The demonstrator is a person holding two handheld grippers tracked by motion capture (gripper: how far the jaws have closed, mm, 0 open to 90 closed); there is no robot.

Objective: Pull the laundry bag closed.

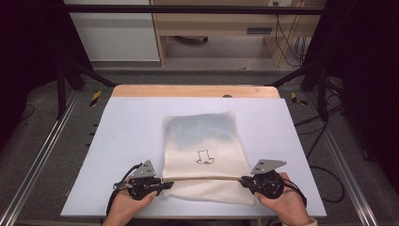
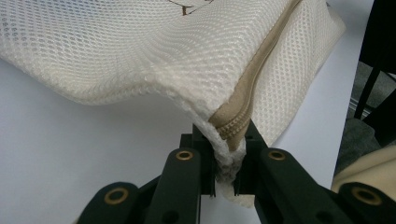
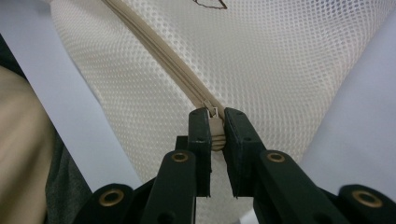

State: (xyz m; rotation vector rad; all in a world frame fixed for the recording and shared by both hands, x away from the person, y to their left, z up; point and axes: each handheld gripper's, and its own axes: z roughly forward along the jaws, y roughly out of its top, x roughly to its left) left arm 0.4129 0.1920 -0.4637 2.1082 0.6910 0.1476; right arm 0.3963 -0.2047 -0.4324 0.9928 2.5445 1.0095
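A cream mesh bag (image 1: pixel 202 141) with a small dark drawing lies flat on the pale table (image 1: pixel 117 141). A beige zipper (image 1: pixel 202 179) runs across its near end. My left gripper (image 1: pixel 165 185) is at the bag's left edge. In the left gripper view, the left gripper (image 2: pixel 229 144) is shut on the bag's corner (image 2: pixel 231 156), where the zipper (image 2: pixel 250 84) ends. At the right edge, my right gripper (image 1: pixel 243 180) meets the zipper's other end. There the right gripper (image 3: pixel 215 122) is shut on the zipper pull (image 3: pixel 215 136), with the zipper (image 3: pixel 163 51) running away over the mesh (image 3: pixel 280 70).
A wooden strip (image 1: pixel 188 90) borders the table's far side. Metal rails (image 1: pixel 42 155) run along both sides over grey floor. Furniture and cables (image 1: pixel 291 42) stand beyond the table. A hand (image 1: pixel 127 207) holds each gripper at the near edge.
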